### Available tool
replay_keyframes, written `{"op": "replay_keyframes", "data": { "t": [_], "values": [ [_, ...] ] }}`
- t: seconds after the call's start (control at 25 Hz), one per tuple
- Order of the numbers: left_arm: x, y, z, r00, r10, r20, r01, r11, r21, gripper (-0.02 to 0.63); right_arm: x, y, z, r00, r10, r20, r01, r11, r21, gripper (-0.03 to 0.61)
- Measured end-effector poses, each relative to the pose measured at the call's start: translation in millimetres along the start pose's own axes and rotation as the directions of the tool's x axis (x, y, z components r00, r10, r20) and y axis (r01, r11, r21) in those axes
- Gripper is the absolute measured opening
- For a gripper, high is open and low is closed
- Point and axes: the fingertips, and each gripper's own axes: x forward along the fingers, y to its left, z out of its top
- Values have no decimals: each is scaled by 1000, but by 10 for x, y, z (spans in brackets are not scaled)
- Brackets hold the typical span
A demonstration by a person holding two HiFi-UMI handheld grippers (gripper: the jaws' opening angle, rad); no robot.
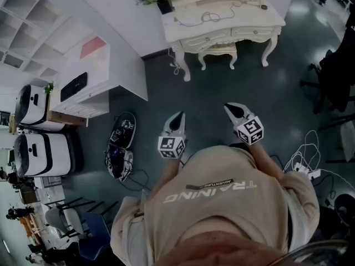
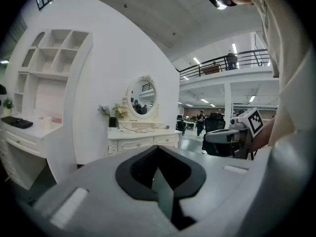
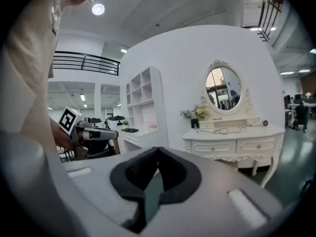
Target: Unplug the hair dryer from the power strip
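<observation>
**Approach step: both grippers shut and empty, well short of the dressing table**

The hair dryer cannot be picked out for certain in any view. The likeliest place for it is the top of the white carved dressing table (image 1: pixel 244 20), where a thin dark cord (image 1: pixel 209 16) lies in loops near the middle and a small dark item sits toward one end, too small to name. No power strip is plain there either. A white block with white cables (image 1: pixel 304 169) lies on the dark grey floor (image 1: pixel 222 87) at the person's right, but whether it is a strip I cannot tell.

The person stands well apart from the table, with open floor between. The left gripper (image 1: pixel 178 117) and the right gripper (image 1: pixel 232 108) are held side by side at chest height, aimed roughly toward the table and tipped slightly down. In each gripper view the dark pads meet at their tips with nothing between them.

By my reading the task is at its very start. The next move calls for walking up to the table, finding the plug, and opening one pair of jaws before reaching for it.
</observation>
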Motion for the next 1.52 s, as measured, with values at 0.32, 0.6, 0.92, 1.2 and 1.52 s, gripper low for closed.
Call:
{"op": "replay_keyframes", "data": {
  "t": [0.32, 0.6, 0.92, 1.2, 1.52],
  "values": [
    [-177, 395, -274, 999, -8, -48, 5, 998, -67, 6, 384, 172, 48, 1000, -31, 0, 31, 999, -12, 3],
    [86, 641, -243, 998, -26, -64, 21, 997, -76, 6, 573, 0, 77, 998, -46, -30, 45, 999, -31, 5],
    [1038, 543, -31, 994, -35, -104, 29, 998, -63, 6, 780, -969, 120, 997, -75, -25, 76, 997, 33, 4],
    [1882, 609, 428, 994, 3, -105, -8, 999, -50, 6, 1254, -1834, 336, 999, -48, -15, 49, 999, 14, 5],
    [2526, 753, 500, 991, 82, -104, -96, 986, -136, 6, 1637, -2358, 231, 999, 13, -52, -11, 999, 39, 5]
  ]
}}
